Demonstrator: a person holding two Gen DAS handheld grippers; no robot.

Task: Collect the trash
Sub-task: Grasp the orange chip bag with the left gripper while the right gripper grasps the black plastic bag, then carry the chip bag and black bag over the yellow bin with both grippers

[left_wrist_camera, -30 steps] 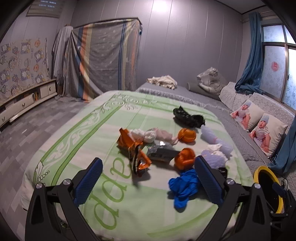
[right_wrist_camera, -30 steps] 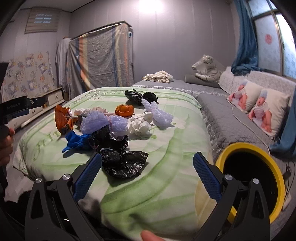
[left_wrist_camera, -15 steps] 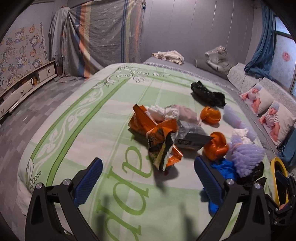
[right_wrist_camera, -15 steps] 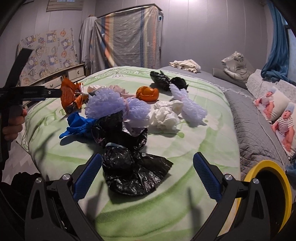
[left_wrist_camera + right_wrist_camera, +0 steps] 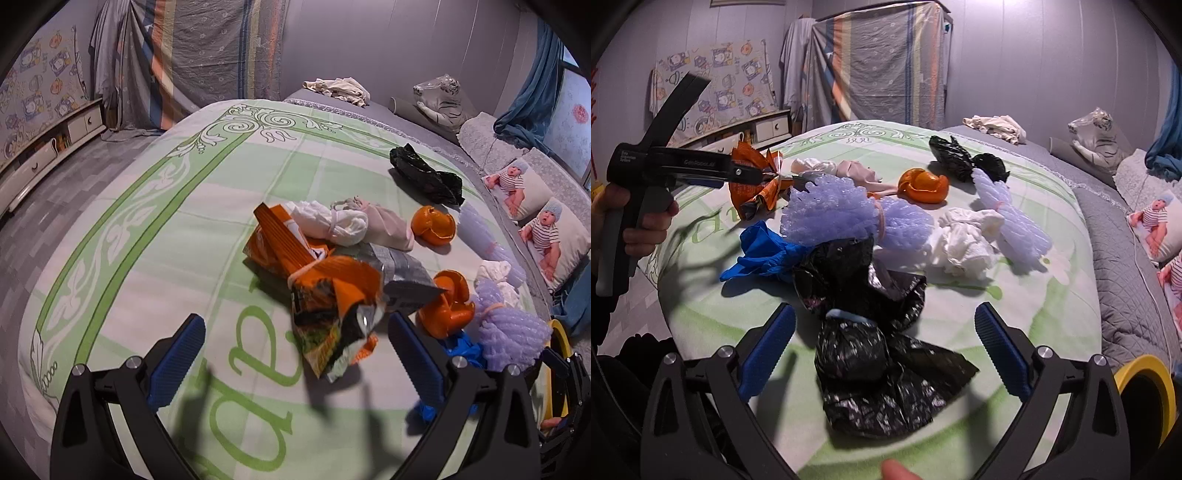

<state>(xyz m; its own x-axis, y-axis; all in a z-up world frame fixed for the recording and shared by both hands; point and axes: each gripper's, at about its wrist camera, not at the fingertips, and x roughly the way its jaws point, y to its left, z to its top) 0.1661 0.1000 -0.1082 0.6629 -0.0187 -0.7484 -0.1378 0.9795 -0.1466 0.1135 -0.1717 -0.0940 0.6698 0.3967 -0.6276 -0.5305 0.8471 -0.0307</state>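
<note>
Since a second ago both cameras have closed in on the bed (image 5: 155, 236): its green-patterned blanket fills far more of each view, and the litter sits much nearer the fingers. The left tongs (image 5: 295, 354) stand wide open, empty, with the orange snack wrapper (image 5: 325, 310) now between their blue pads, where earlier it lay well ahead. The right tongs (image 5: 884, 350) are likewise spread and empty, with the crumpled black bag (image 5: 875, 369) now lying between their pads rather than beyond them.

The left part of the blanket is bare out to the bed's edge, with grey floor beyond. Trash crowds the middle and right: a purple foam net (image 5: 834, 210), a blue glove (image 5: 764, 254), white tissue (image 5: 964, 243), an orange peel (image 5: 923, 184) and a second black bag (image 5: 960, 158) at the far side.

Only the right view shows the left tongs from outside, a hand (image 5: 639, 221) on the grip, their tips at the wrapper. Only the left view shows the silver foil packet (image 5: 399, 273) behind the wrapper and a second peel (image 5: 447, 306). The yellow-rimmed bin (image 5: 1145, 391) stands off the bed's right edge.
</note>
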